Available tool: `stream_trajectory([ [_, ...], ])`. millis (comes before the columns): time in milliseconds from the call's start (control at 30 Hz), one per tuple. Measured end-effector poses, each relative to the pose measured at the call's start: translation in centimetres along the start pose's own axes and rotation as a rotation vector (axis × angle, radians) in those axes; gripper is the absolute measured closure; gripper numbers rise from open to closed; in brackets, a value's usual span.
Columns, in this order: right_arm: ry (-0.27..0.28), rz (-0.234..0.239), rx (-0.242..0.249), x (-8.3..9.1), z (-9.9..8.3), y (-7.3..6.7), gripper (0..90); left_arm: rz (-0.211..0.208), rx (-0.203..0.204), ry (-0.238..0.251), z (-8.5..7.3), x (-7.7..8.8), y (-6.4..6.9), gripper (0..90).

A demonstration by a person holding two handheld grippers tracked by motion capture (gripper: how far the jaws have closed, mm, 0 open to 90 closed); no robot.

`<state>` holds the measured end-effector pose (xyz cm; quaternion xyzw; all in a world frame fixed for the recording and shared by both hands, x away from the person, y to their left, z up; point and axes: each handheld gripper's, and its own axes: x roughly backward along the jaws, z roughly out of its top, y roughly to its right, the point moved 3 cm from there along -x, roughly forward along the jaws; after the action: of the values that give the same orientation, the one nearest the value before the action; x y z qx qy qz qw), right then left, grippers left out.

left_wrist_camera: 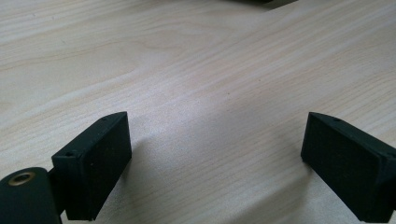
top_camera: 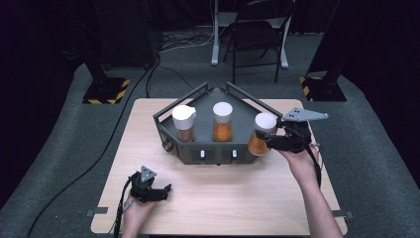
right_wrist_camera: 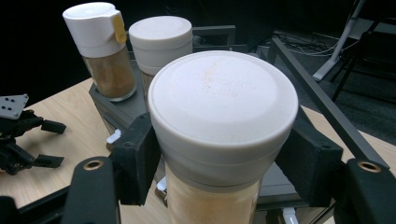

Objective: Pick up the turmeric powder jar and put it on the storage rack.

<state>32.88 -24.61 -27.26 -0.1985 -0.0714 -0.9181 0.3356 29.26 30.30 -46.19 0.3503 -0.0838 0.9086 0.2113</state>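
From the high view, the right claw [top_camera: 267, 139] grips a spice jar [top_camera: 261, 134] with a white cap and orange-brown powder, holding it upright at the right front corner of a dark grey rack [top_camera: 210, 144] that sits toward the far middle of the light wooden desk [top_camera: 218, 198]. Whether the jar touches the rack there, I cannot tell. Two more jars stand in the rack: a jar with a spouted white lid [top_camera: 184, 123] at the left and a jar of bright orange powder [top_camera: 223, 122] in the middle. The left claw [top_camera: 166, 191] rests low over the near left part of the desk, well apart from the rack, its jaws spread with nothing between them.

In the left gripper view, the left claw's [left_wrist_camera: 217, 161] two black pads stand wide apart just above bare wood grain of the desk [left_wrist_camera: 196, 65].

In the right gripper view, the right claw [right_wrist_camera: 224, 163] presses its pads on both sides of the spice jar [right_wrist_camera: 223, 107] just under its broad white cap, with pale orange powder showing through the glass below. Behind it stand the spouted-lid jar [right_wrist_camera: 100, 49], with a yellow tab on its lid, and the other white-capped jar [right_wrist_camera: 160, 42] in the rack [right_wrist_camera: 119, 109]. The left claw [right_wrist_camera: 49, 144] lies on the desk [right_wrist_camera: 70, 116] at the far left.
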Motion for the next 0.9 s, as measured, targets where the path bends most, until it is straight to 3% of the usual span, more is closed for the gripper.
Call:
stream_trajectory([
  [900,0.006,-0.083,-0.062,-4.3,1.6,1.3,33.6,0.0,0.0,0.0,0.0,0.0,0.0,8.5],
])
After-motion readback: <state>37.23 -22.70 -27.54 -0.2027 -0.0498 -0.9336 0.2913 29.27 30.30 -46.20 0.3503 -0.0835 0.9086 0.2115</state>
